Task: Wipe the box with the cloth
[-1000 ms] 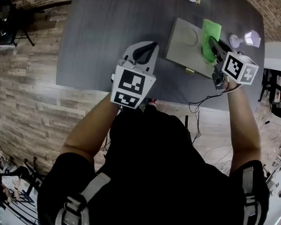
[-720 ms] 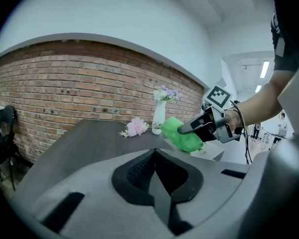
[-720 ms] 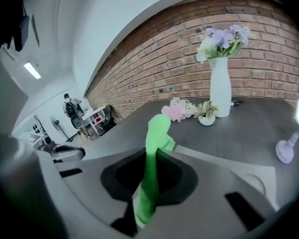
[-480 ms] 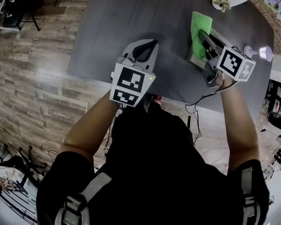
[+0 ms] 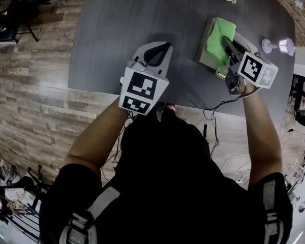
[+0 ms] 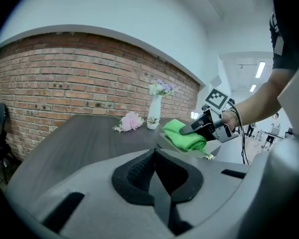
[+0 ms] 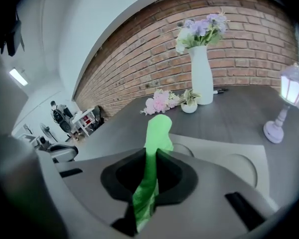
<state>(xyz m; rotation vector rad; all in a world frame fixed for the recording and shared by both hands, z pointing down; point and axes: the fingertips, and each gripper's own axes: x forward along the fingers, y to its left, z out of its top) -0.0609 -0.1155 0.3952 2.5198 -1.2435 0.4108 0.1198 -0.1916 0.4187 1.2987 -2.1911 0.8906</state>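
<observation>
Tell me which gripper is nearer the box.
Right. The right gripper is over the box, holding the green cloth on its top. The left gripper hangs apart from it over the table, toward the person's left, shut and empty.

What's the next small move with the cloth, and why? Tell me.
Probably sweep the right gripper, shut on the green cloth, sideways toward the lamp: the cloth lies on the grey box, and its top on that side shows bare.
</observation>
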